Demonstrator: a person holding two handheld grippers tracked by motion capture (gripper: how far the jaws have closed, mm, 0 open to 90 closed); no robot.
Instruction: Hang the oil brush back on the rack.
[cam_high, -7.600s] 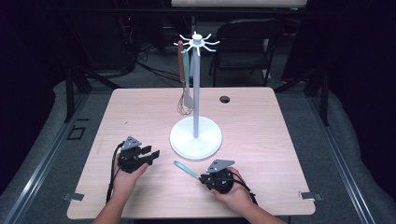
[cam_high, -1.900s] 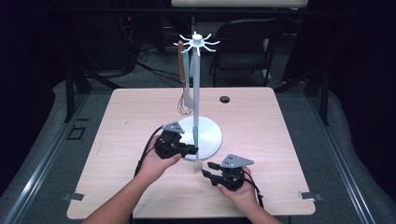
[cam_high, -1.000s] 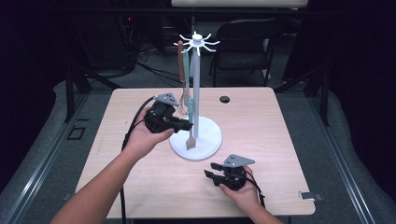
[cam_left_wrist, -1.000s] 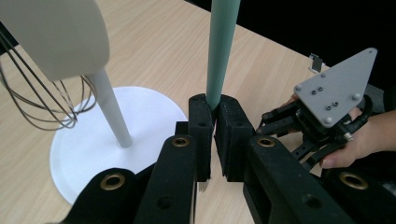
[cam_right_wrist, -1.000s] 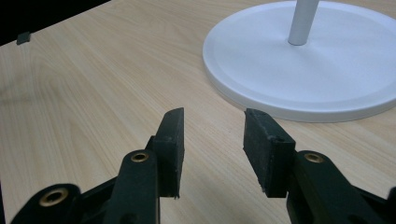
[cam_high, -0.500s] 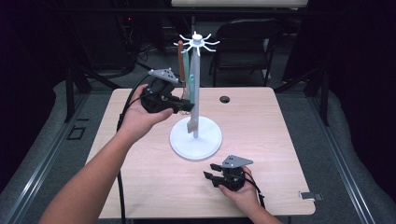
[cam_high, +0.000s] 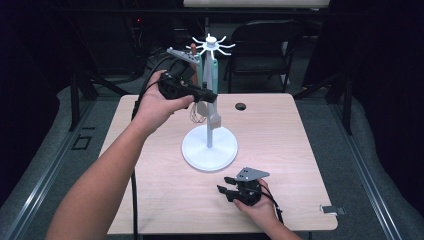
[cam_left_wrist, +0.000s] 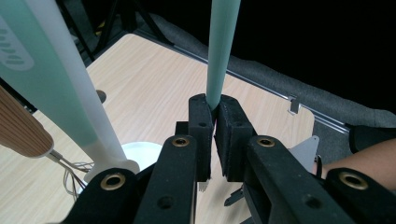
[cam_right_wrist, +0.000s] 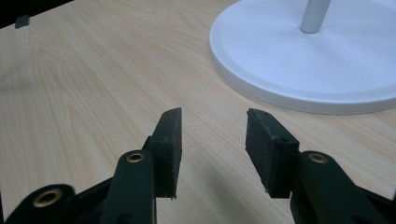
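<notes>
Standing upright, teal spatula handle (cam_left_wrist: 220, 51) clamped inside left gripper (cam_left_wrist: 214, 135).

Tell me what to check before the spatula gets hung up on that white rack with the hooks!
1. Left tool shut tight on the mint green spatula handle: ok.
2. Spatula lifted off the table, blade hanging beside the pole: ok.
3. Spatula's top end level with the hooks: cannot tell, the hand hides it.
4. A free hook to use: ok, several white prongs look bare.
5. Whisk and wooden utensil already hanging close by: not ok, they might get bumped.
6. Right tool open, holding nothing, resting away from the base: ok.
</notes>
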